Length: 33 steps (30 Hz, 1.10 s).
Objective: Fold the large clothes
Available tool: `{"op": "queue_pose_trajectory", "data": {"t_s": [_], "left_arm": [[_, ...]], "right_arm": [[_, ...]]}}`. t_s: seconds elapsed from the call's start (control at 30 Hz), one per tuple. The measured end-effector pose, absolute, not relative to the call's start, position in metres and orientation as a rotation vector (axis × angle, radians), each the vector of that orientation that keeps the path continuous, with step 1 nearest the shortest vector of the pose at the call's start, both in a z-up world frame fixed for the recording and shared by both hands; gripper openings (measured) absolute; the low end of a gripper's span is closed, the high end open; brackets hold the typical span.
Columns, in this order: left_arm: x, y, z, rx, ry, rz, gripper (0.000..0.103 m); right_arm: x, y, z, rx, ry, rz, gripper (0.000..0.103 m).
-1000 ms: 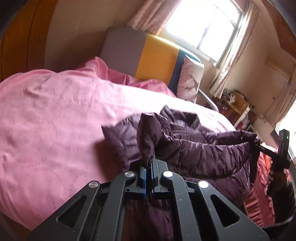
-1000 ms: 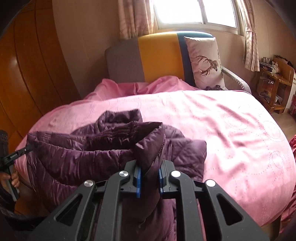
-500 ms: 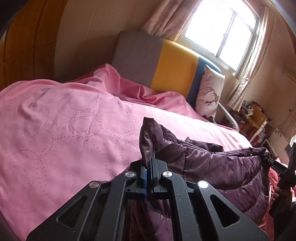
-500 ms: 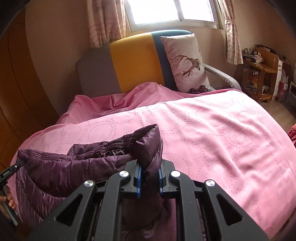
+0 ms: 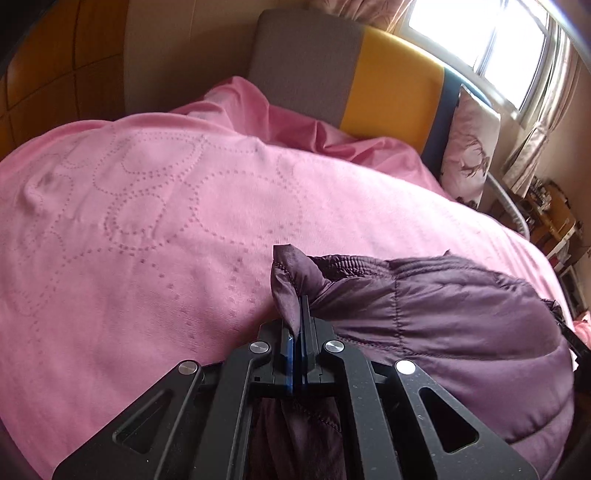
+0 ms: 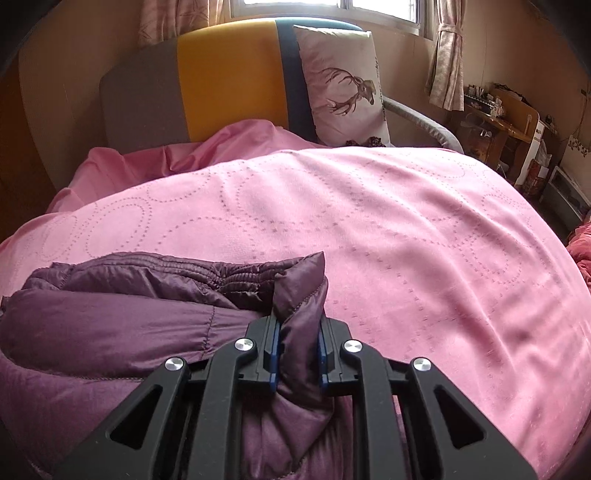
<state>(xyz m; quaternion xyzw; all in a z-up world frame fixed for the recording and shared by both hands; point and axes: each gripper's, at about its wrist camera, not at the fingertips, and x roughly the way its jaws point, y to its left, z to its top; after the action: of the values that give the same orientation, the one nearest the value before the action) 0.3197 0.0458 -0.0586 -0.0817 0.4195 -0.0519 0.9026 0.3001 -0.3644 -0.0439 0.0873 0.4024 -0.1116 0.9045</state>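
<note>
Purple quilted jacket [image 5: 436, 317] crosswise between claws

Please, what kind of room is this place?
Most likely a bedroom in a home: a bed with a pink cover, a padded headboard with a deer-print pillow, and a curtained window.

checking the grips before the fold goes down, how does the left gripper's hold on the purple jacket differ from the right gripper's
The left gripper pinches a thin edge of the purple jacket, jaws almost touching; the right gripper clamps a thick bunched wad of the jacket, jaws further apart. Fabric pokes up as a flat flap past the left gripper, as a fuller puffed peak past the right gripper. Both are shut on the jacket above the pink bedspread.
</note>
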Motion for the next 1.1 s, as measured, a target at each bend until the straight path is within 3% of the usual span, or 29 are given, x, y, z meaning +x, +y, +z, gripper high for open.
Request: {"op": "queue_pose_trajectory", "data": {"t_s": [0.37,0.43,0.47,0.5,0.6,0.77,0.9,1.1], "left_arm": [[0.322,0.037,-0.077,-0.118,0.886,-0.051,0.005],[0.322,0.039,-0.073,-0.129,0.900,-0.048,0.006],[0.322,0.040,-0.070,-0.128,0.902,-0.040,0.011],[0.320,0.043,-0.063,-0.121,0.900,-0.009,0.023],[0.303,0.052,-0.041,-0.142,0.842,0.029,0.045],[0.260,0.043,0.004,-0.183,0.708,0.014,0.046],[0.234,-0.014,0.019,-0.166,0.670,-0.107,0.046],[0.227,-0.097,-0.007,-0.121,0.731,-0.238,0.046]], "right_arm": [[0.315,-0.368,-0.071,0.206,0.916,-0.246,0.016],[0.314,-0.368,-0.068,0.209,0.918,-0.250,0.022],[0.314,-0.371,-0.066,0.216,0.922,-0.256,0.028],[0.311,-0.374,-0.062,0.222,0.921,-0.274,0.040],[0.298,-0.381,-0.041,0.233,0.872,-0.277,0.058],[0.262,-0.355,0.006,0.185,0.748,-0.255,0.069],[0.239,-0.317,0.023,0.164,0.666,-0.209,0.080],[0.240,-0.293,-0.002,0.098,0.681,-0.251,0.080]]}}
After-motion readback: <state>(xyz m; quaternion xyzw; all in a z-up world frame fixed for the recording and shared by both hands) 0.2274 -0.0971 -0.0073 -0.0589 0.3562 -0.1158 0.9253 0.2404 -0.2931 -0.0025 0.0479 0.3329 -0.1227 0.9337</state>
